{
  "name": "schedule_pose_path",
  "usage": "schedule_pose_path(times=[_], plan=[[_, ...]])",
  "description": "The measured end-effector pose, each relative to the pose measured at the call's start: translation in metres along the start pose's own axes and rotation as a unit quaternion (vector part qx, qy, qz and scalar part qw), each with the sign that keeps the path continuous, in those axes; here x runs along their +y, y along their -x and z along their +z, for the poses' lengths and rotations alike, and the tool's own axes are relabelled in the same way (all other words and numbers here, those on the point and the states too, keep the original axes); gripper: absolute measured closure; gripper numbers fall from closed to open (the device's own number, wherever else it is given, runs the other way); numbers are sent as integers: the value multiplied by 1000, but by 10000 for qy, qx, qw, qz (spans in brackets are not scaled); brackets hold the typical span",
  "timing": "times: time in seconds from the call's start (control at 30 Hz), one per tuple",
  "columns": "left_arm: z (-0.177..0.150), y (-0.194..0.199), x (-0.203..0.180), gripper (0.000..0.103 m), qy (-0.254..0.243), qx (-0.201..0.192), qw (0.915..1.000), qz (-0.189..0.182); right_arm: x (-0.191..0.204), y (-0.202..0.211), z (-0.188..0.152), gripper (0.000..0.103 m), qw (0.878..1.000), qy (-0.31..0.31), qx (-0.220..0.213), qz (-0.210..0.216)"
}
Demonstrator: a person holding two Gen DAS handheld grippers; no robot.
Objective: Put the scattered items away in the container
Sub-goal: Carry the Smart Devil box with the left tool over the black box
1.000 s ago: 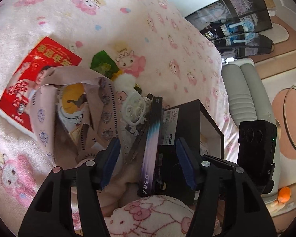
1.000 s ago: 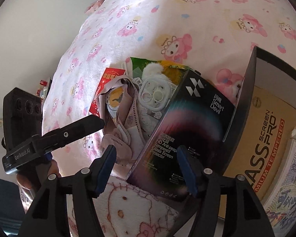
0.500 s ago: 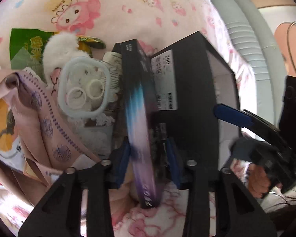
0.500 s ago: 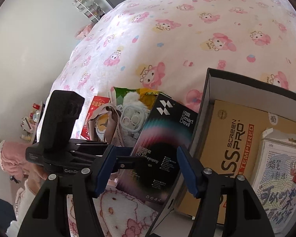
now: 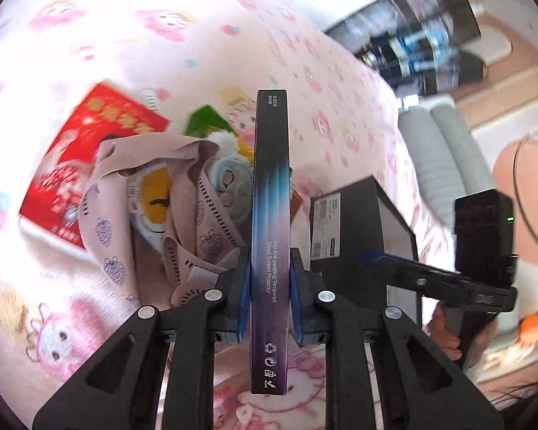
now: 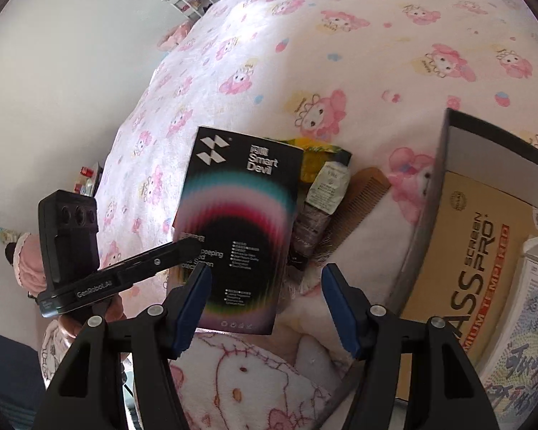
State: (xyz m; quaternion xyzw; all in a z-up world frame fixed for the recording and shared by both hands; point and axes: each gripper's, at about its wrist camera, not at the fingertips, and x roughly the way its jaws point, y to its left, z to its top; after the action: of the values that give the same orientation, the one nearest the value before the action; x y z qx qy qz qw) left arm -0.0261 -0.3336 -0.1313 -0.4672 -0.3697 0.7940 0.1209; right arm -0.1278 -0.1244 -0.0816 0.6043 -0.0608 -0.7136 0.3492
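Here my left tool [image 5: 269,286] pinched the screen protector box [image 5: 271,215] by its two broad faces, edge toward the lens, so the flat pack stood upright and clear of the bed [image 5: 183,18]. I judged that grip sensible: a thin box held this way can slide down into the container [image 5: 394,215], the black open box just to its right, beside what was already inside. In the right wrist view that container's wall [image 6: 426,193] rose at the right, with a tan screen protector pack [image 6: 477,251] lying flat in it. My right tool [image 6: 265,308] hung spread and empty near the container, presumably ready to steady it or take the next item. Left on the bed were a wooden comb [image 6: 358,200], a small sachet [image 6: 328,190], a pink patterned cloth [image 5: 183,193] and a red packet [image 5: 89,165], none yet gathered.
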Motion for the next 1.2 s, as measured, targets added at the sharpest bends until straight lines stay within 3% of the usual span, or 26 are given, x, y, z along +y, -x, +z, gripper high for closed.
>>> schedule_pose_path(times=[0.13, 0.23, 0.37, 0.43, 0.57, 0.63, 0.77, 0.97, 1.07, 1.2], plan=[[-6, 7, 24, 85, 414, -246, 9985, -266, 20, -38, 15, 40, 9961, 530, 427, -560], [-5, 3, 31, 83, 556, -239, 9977, -290, 22, -66, 24, 40, 9941, 452, 959, -243], [-7, 4, 42, 78, 604, -226, 9979, -62, 18, -97, 27, 40, 9900, 474, 1245, -470], [-8, 7, 44, 74, 638, -248, 9976, 100, 9, -108, 27, 40, 9901, 201, 1380, -175], [-9, 1, 53, 72, 697, -178, 9974, 49, 0, -125, 21, 39, 9851, -144, 1609, 588], [-9, 2, 51, 72, 637, -175, 9977, 144, 3, -128, 19, 39, 9849, -93, 1632, 571], [-3, 13, 29, 73, 380, -356, 9985, 178, 14, -98, 17, 49, 9941, 223, 972, 438], [7, 40, -48, 73, -568, -651, 9961, -179, 25, -1, 0, 50, 9974, 337, -122, 625], [4, 36, -94, 74, -1056, -565, 9919, -419, 14, 52, -18, 50, 9958, 241, -667, 585], [-3, 0, -150, 74, -1499, -152, 9859, -722, -23, 109, -49, 50, 9925, -131, -1132, 434]])
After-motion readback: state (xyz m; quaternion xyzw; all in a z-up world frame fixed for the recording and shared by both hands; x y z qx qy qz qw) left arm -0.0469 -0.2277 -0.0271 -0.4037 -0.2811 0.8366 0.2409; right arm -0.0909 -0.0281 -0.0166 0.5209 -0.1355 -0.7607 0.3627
